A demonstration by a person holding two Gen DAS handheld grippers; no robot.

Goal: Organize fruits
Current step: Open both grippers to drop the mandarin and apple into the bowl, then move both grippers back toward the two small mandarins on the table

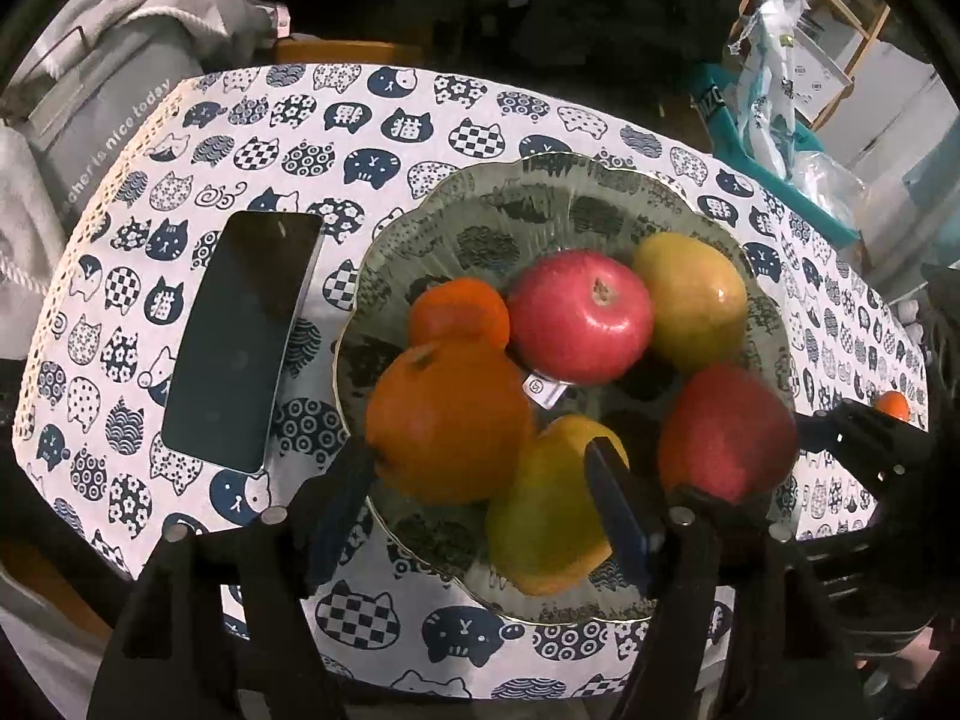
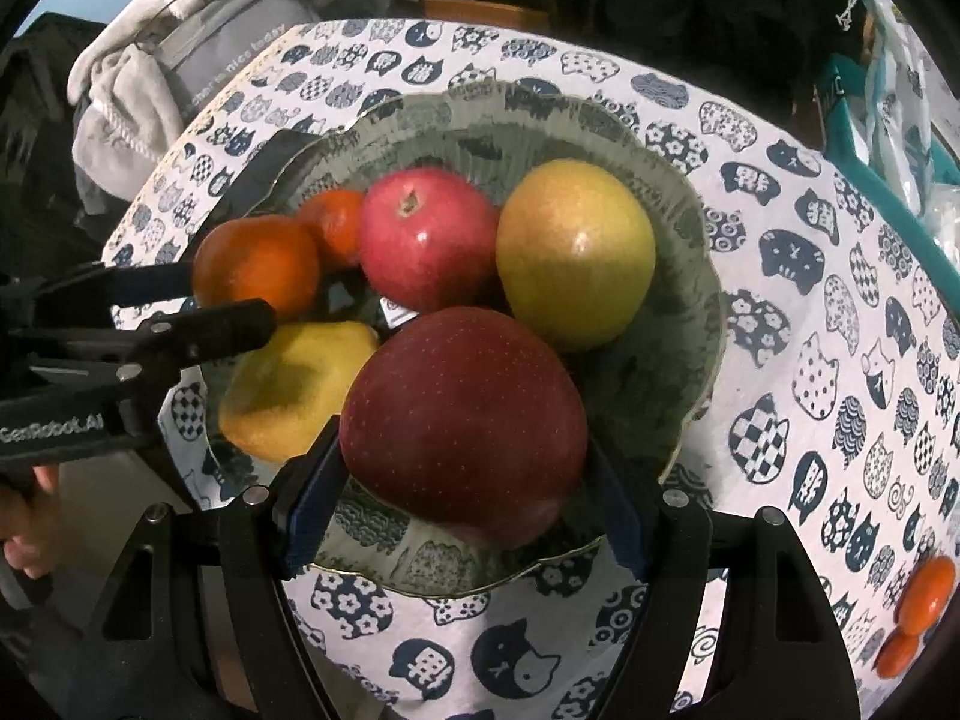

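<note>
A glass plate (image 1: 498,204) (image 2: 678,324) holds several fruits. My left gripper (image 1: 480,474) straddles a big orange (image 1: 447,420) (image 2: 255,264), fingers at its sides over the plate. My right gripper (image 2: 465,468) is shut on a dark red apple (image 2: 465,420) (image 1: 726,432) just above the plate's near side. Also in the plate: a small tangerine (image 1: 459,312), a red apple (image 1: 579,315) (image 2: 426,237), a yellow-green apple (image 1: 690,300) (image 2: 573,252) and a yellow pear (image 1: 549,516) (image 2: 294,384).
A black phone (image 1: 240,336) lies left of the plate on the cat-print tablecloth (image 1: 300,114). Two tangerines (image 2: 924,597) lie at the table's right edge. Grey clothing (image 1: 120,30) is piled beyond the left edge, a teal bin (image 1: 774,156) at the right.
</note>
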